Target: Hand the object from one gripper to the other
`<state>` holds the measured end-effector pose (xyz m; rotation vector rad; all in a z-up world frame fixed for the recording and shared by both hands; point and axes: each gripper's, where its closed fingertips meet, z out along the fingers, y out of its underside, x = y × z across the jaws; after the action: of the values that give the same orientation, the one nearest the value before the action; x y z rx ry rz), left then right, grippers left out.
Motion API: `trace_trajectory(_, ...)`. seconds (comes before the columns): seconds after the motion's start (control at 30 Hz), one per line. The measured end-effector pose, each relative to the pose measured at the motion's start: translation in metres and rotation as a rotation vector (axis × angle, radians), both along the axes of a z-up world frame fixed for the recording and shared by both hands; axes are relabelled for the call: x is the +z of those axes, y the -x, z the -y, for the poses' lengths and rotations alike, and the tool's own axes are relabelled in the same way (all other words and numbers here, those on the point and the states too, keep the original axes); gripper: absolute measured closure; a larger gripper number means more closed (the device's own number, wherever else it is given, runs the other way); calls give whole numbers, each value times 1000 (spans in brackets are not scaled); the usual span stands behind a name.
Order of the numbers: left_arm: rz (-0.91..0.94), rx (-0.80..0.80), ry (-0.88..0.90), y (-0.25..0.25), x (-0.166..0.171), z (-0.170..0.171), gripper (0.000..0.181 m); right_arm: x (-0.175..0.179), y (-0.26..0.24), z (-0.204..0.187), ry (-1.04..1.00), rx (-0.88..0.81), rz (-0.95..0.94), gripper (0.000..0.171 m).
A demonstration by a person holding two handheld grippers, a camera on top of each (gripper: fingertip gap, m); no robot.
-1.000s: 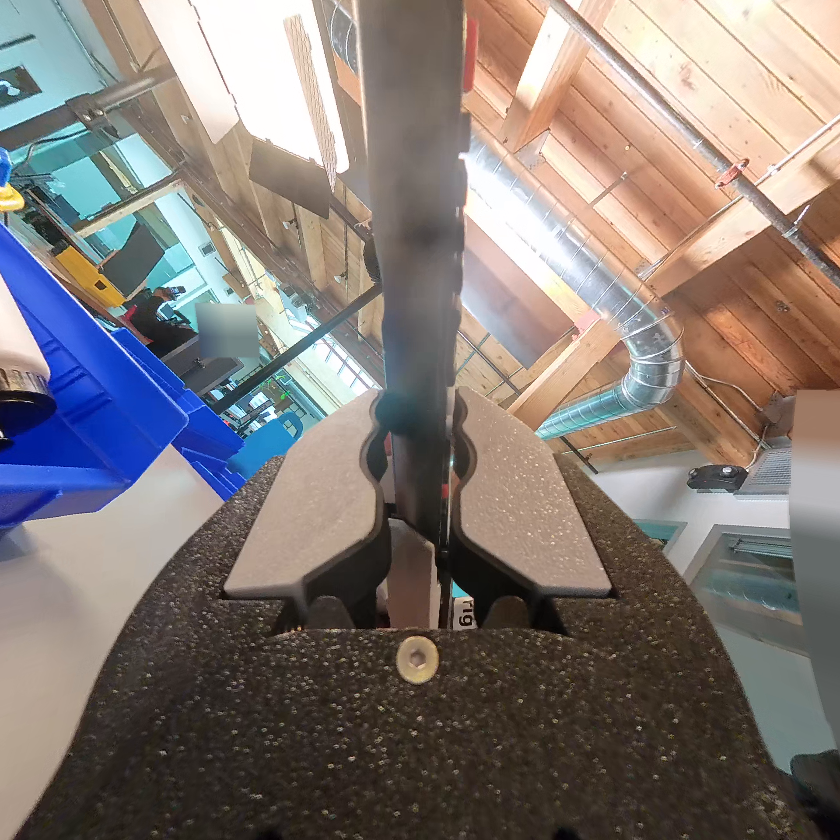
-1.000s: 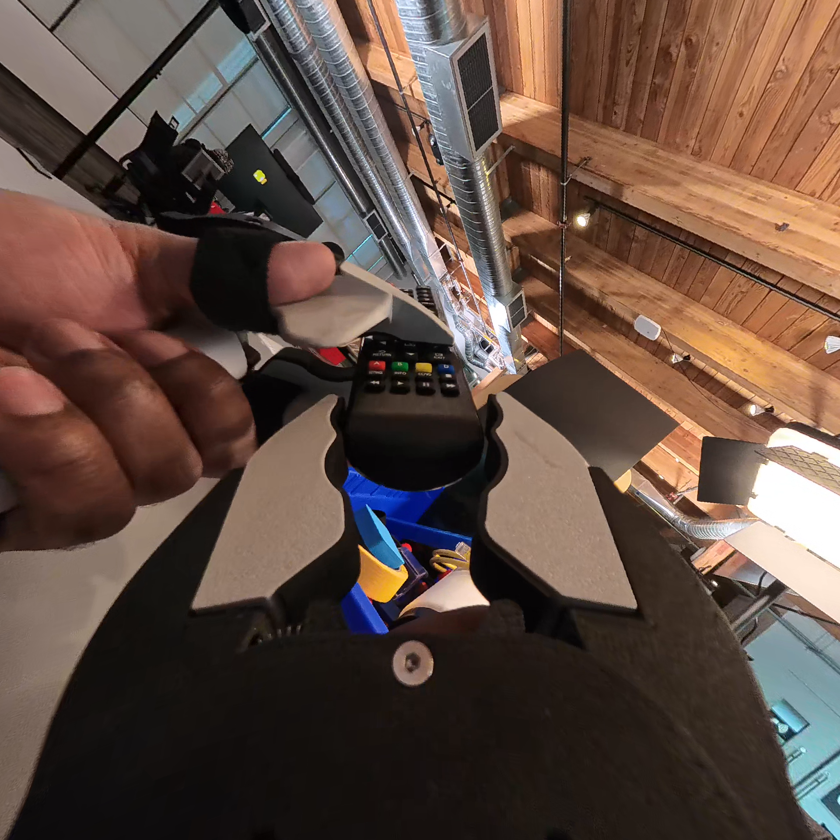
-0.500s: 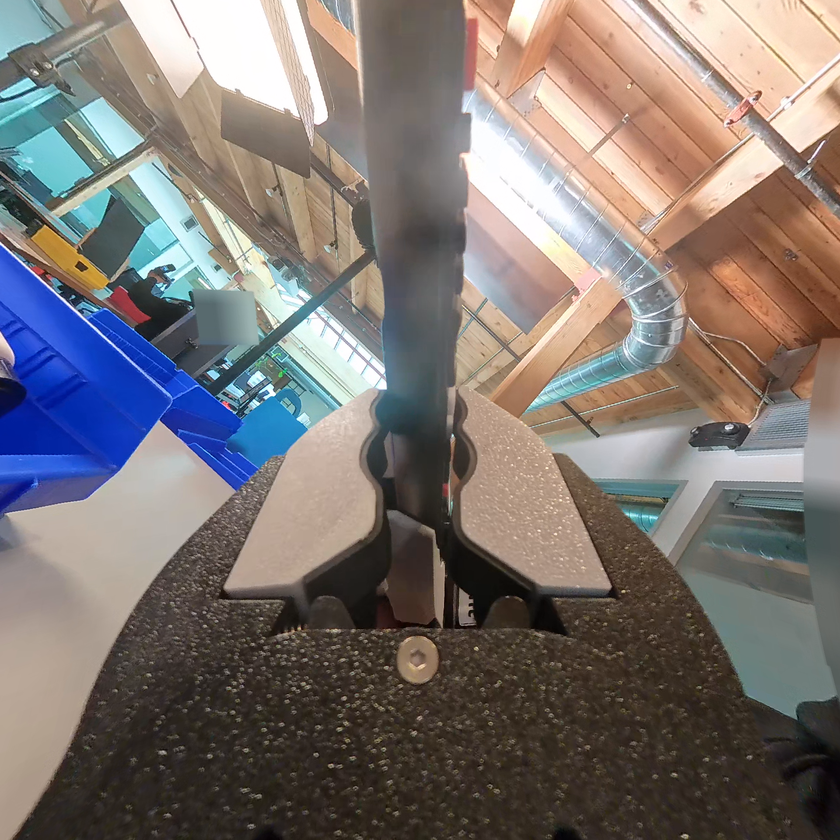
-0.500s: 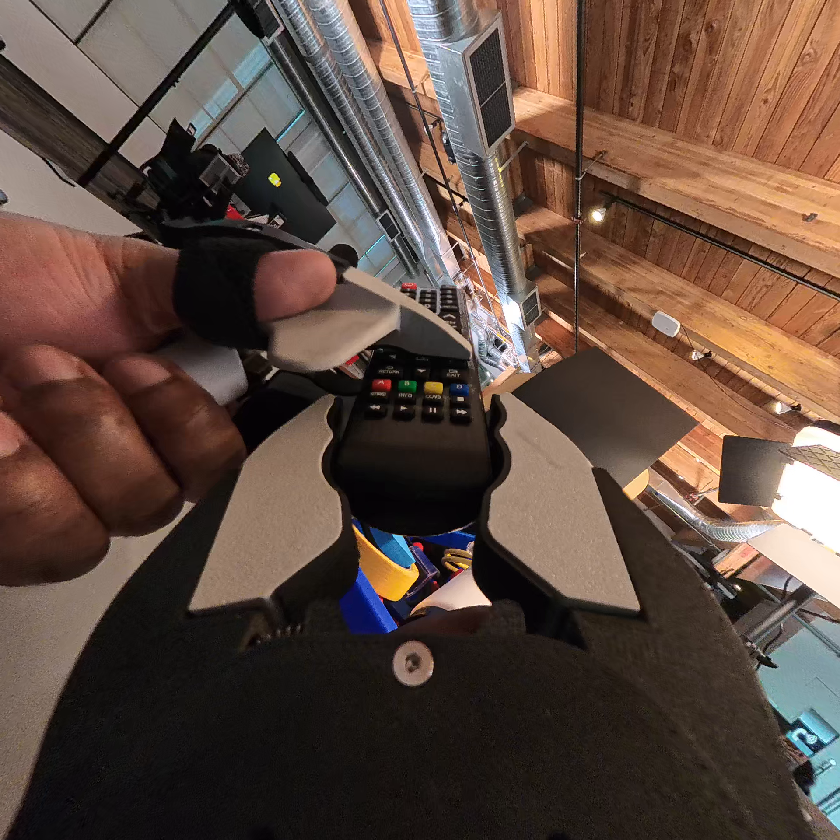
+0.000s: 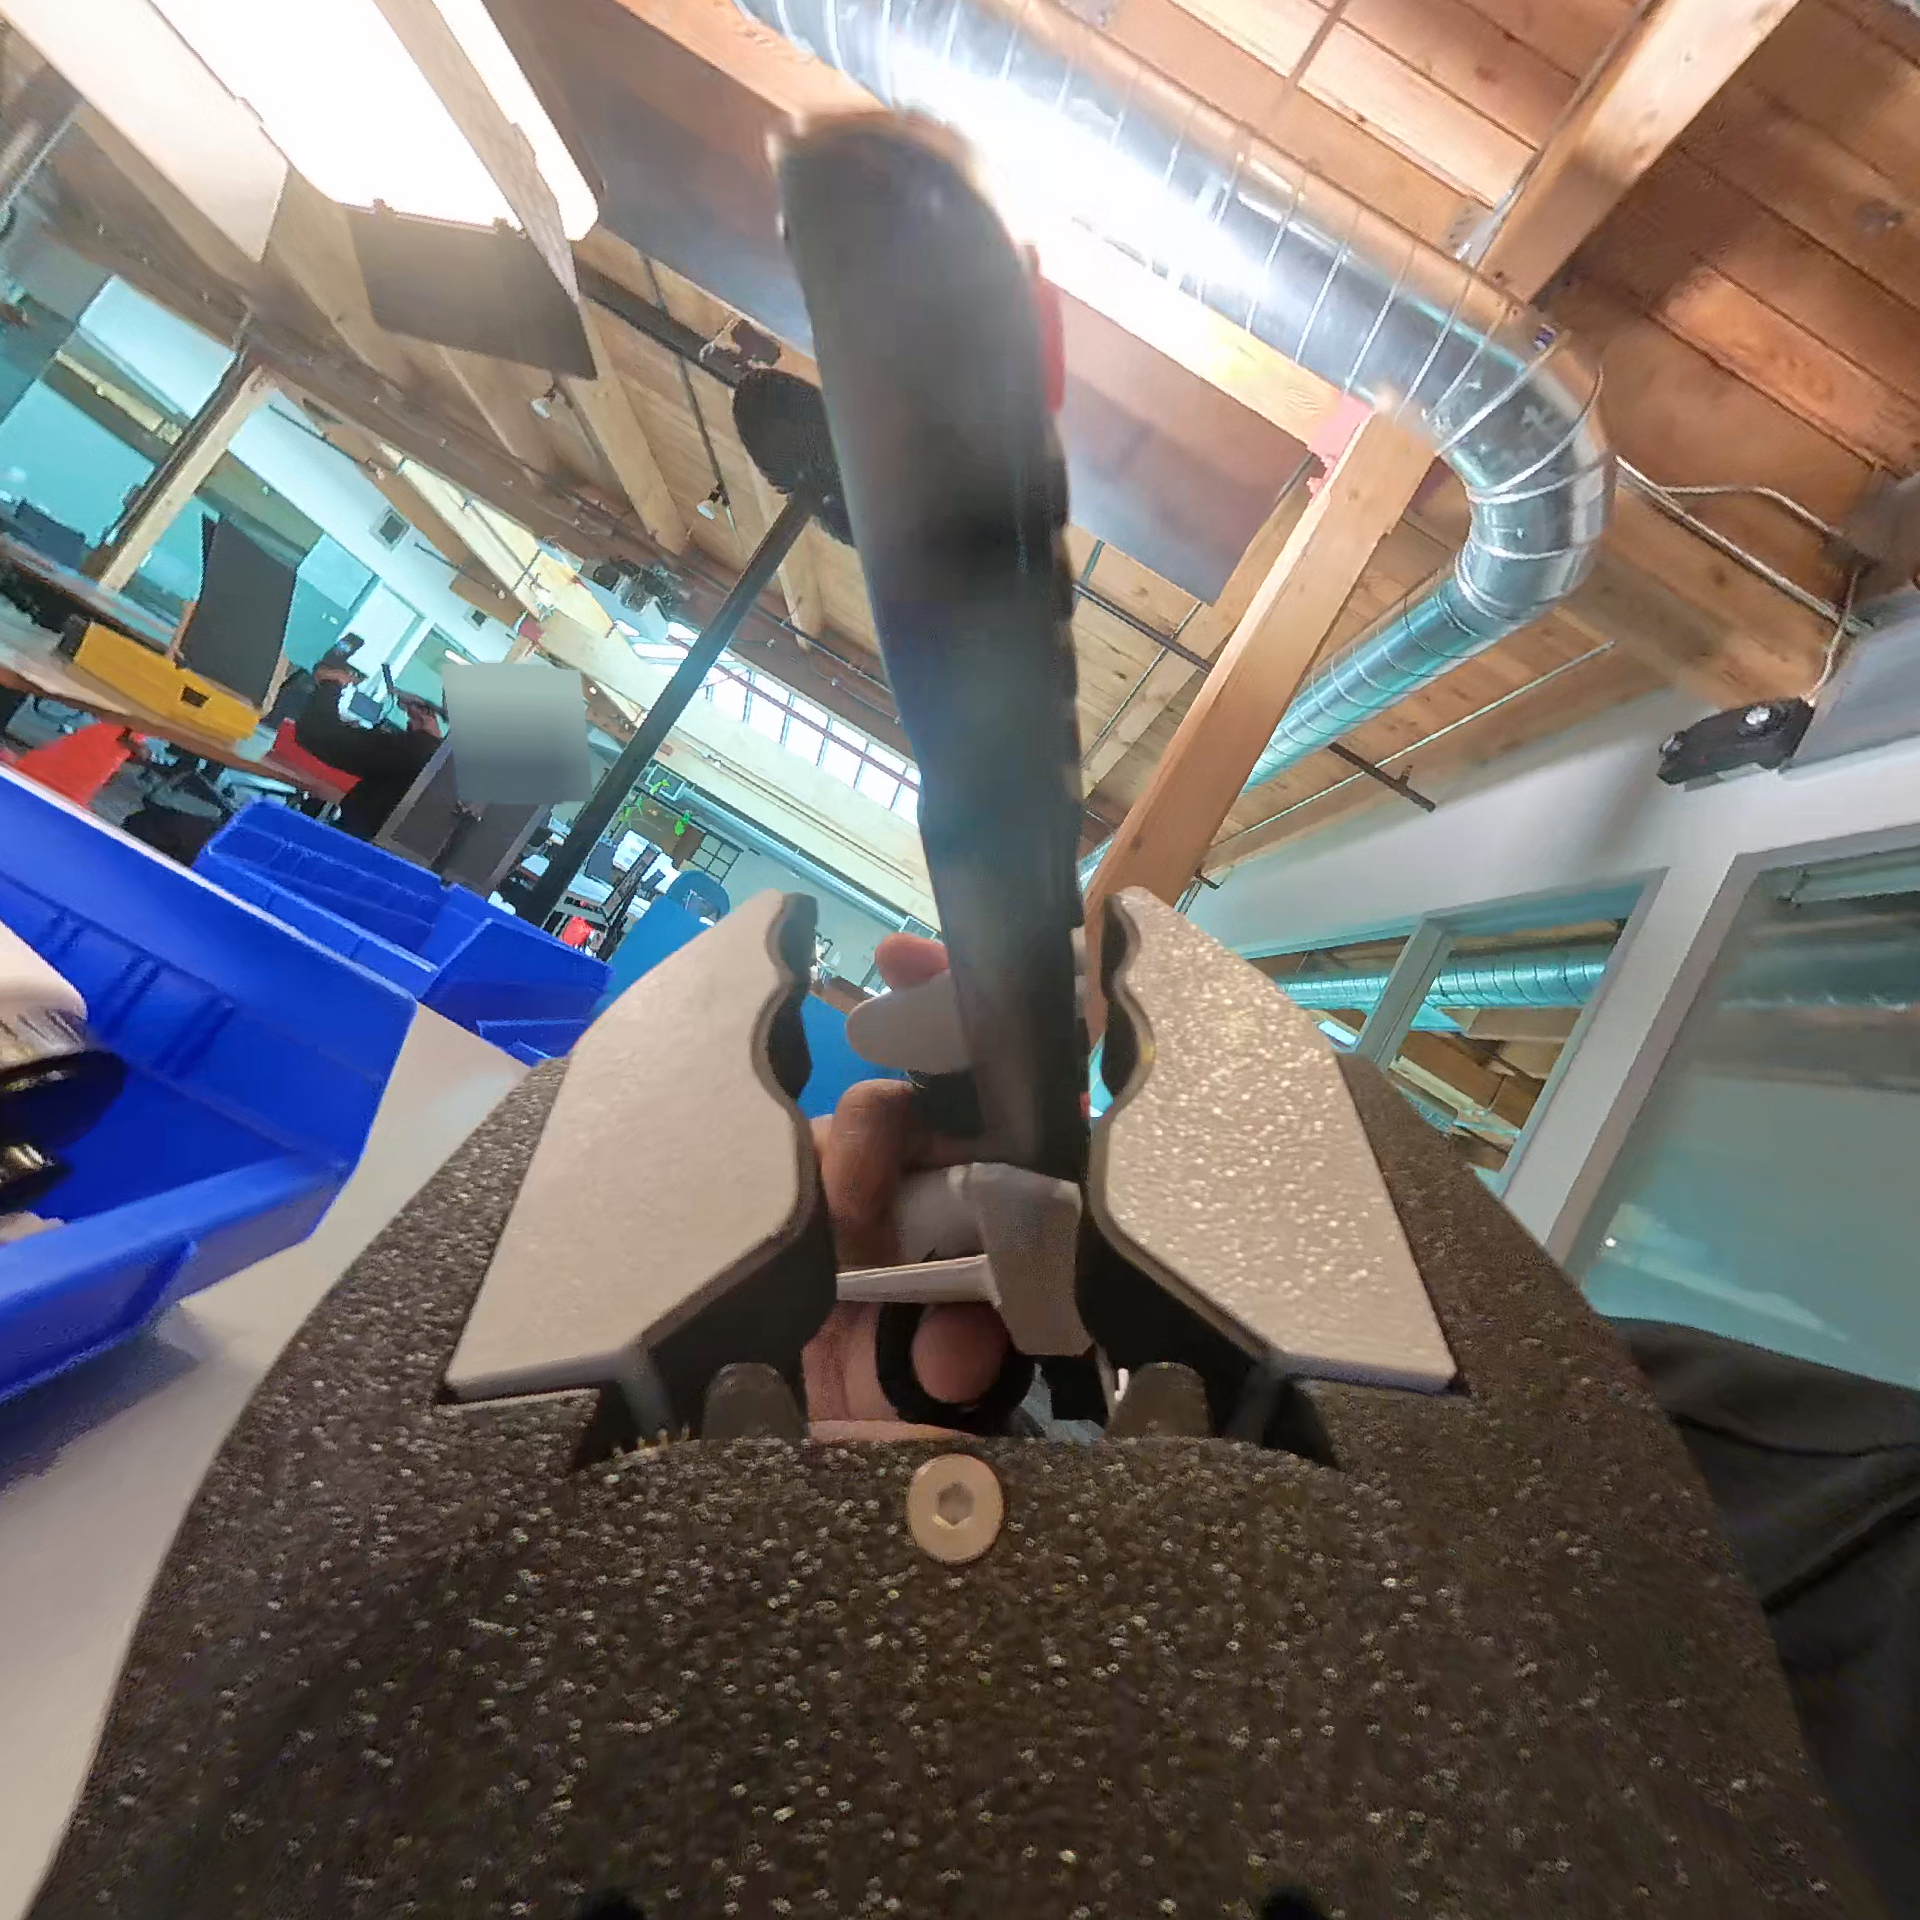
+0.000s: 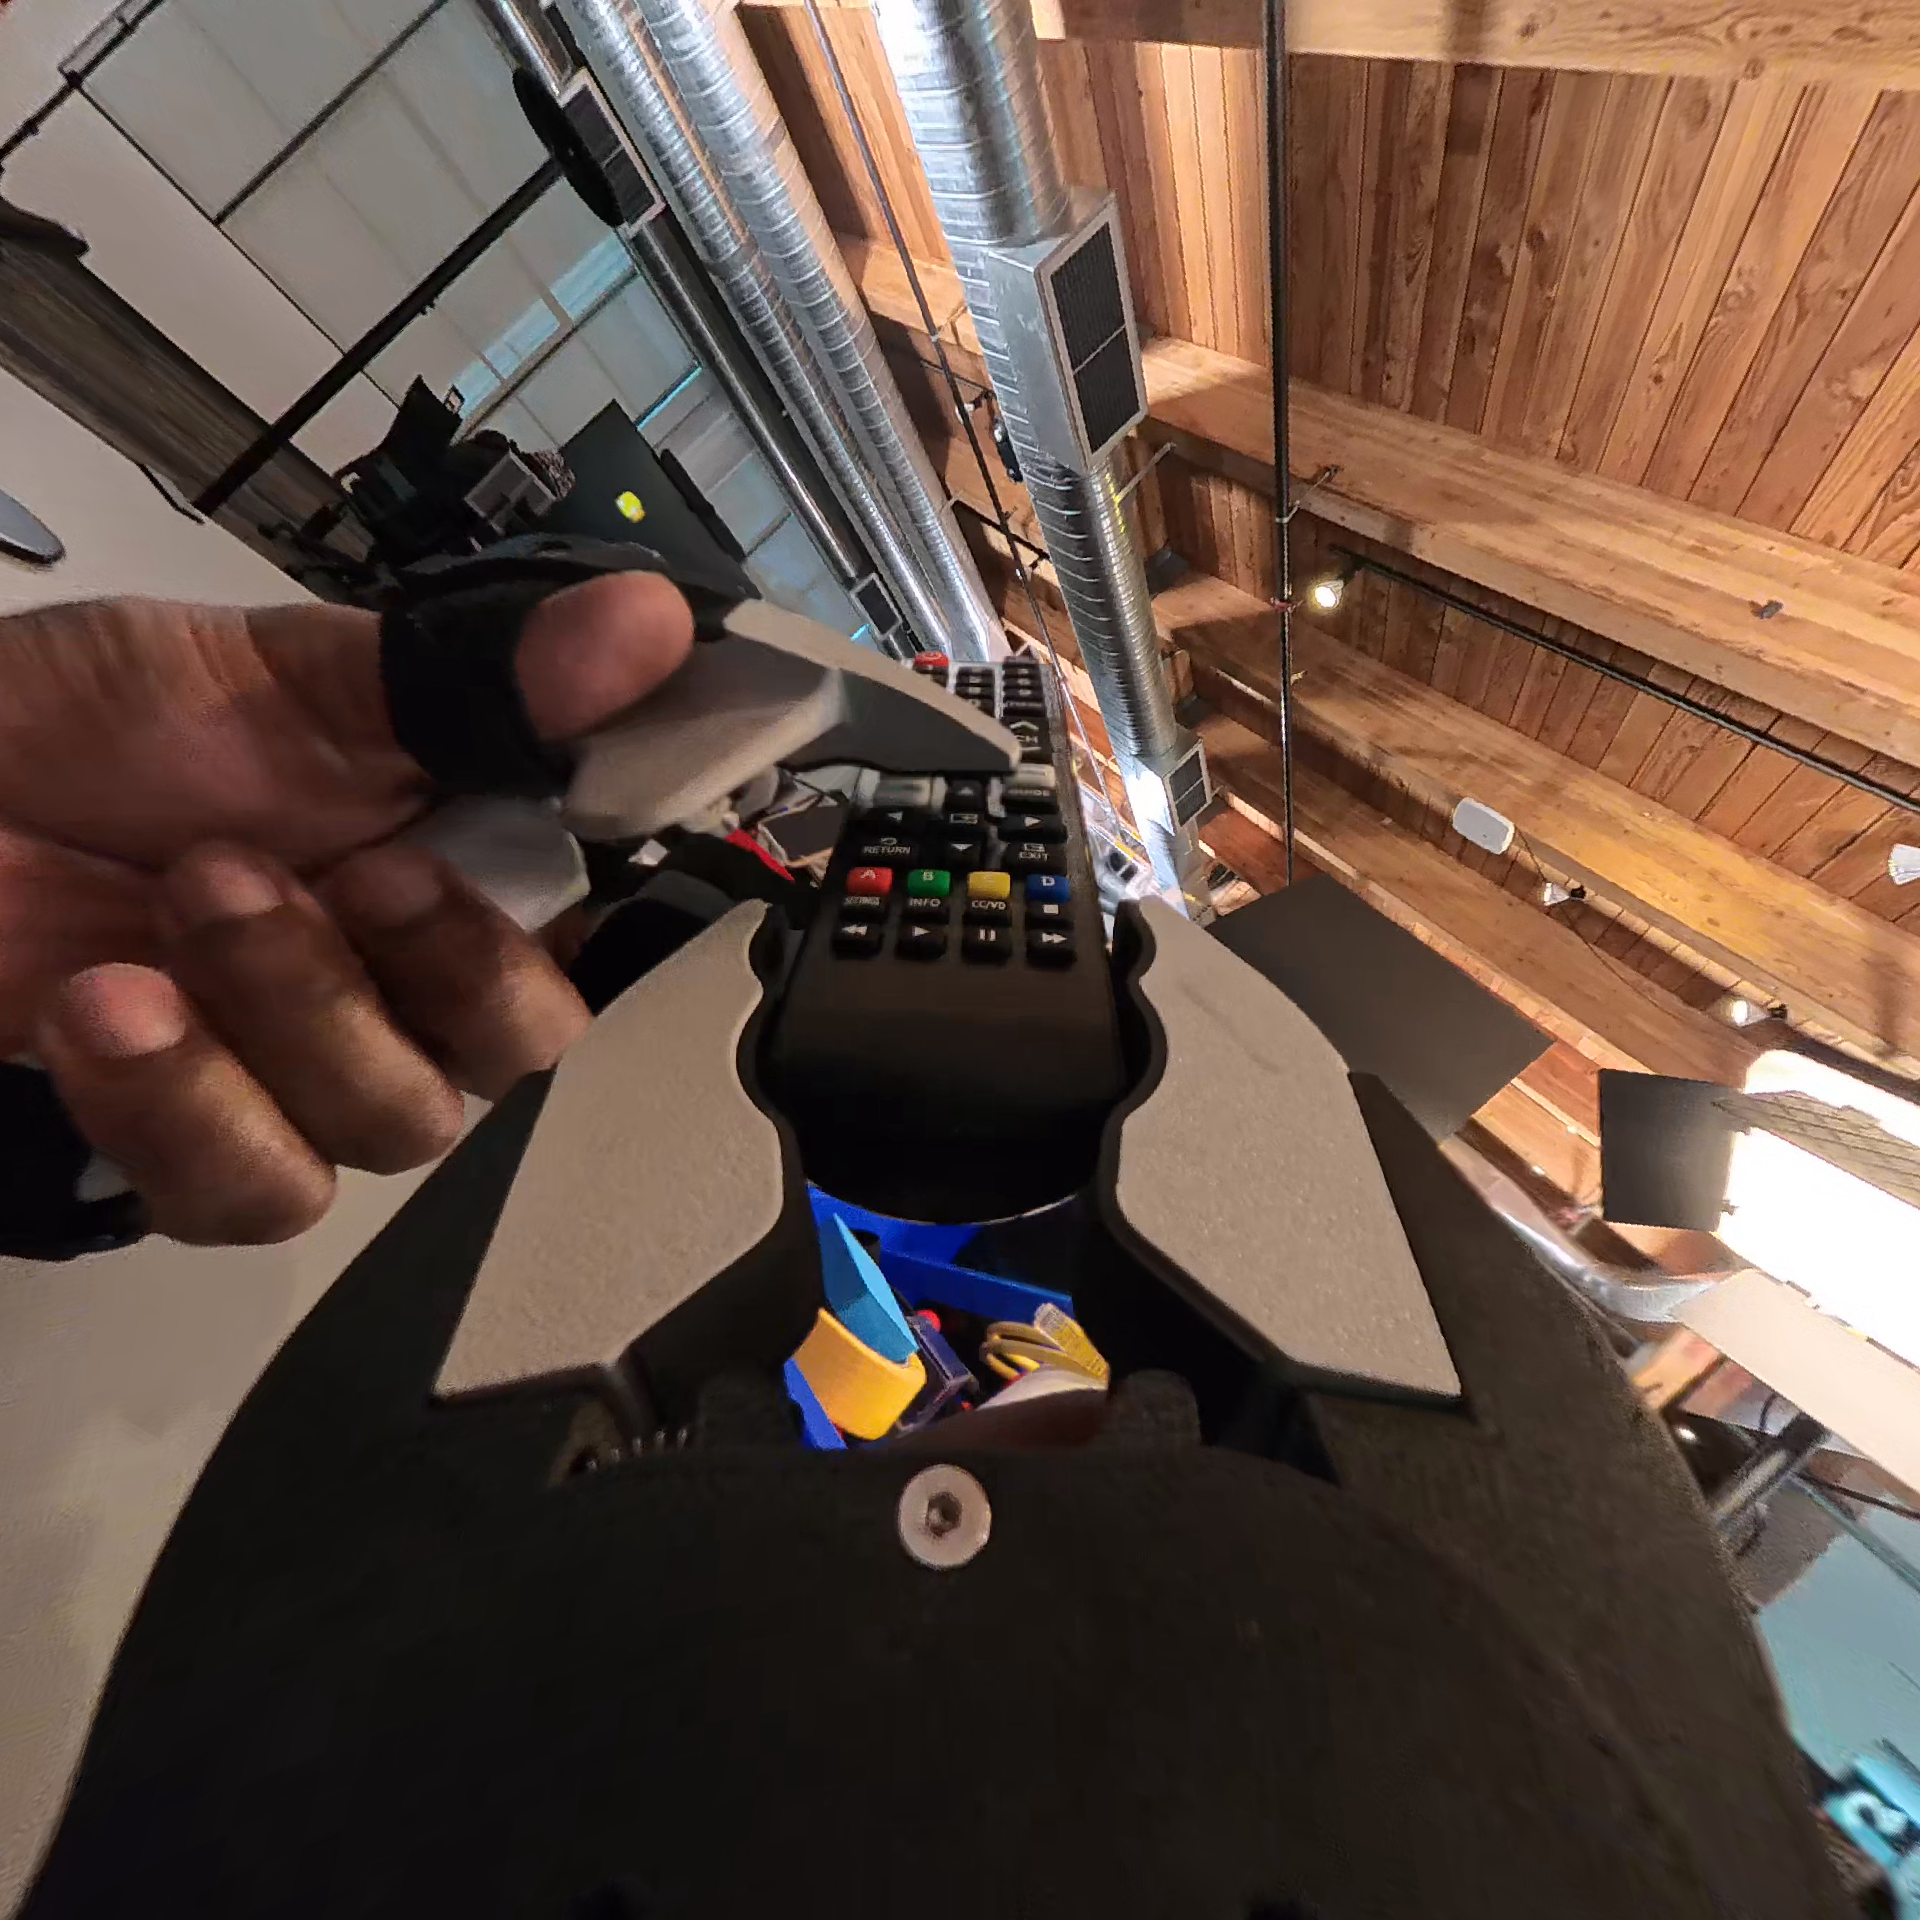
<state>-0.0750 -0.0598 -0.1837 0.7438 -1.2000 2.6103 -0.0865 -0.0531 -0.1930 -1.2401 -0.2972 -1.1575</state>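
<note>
Pale table (image 5: 260, 1382) lower left, timber ceiling (image 6: 1558, 312) above; black remote (image 6: 945, 997) clamped in right gripper (image 6: 940, 987), left gripper (image 5: 951, 997) spread apart around it.

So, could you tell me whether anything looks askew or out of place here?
Only the remote control: it leans off-centre between the open left hand-held gripper fingers, close against the right one. The right hand-held gripper clamps its lower end squarely. Nothing looks damaged.

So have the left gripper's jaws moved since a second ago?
Yes. The left gripper has opened: its jaws, shut on the remote before, now stand apart from it, and the right gripper holds it.
</note>
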Motion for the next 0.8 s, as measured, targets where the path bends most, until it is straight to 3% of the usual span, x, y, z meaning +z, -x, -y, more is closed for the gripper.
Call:
trace_trajectory(0.17,168,112,-63,1,7,-24,113,9,-4,10,-91,160,-207,111)
trace_trajectory(0.33,394,332,-233,5,11,-50,106,17,-6,21,-220,542,-613,111)
trace_trajectory(0.5,347,268,-140,10,22,-58,102,14,4,18,-250,902,-932,111)
trace_trajectory(0.63,283,184,-5,15,32,-52,90,4,13,2,-209,967,-1027,111)
trace_trajectory(0.8,266,145,-14,23,33,-28,92,-2,21,-10,-181,956,-1026,111)
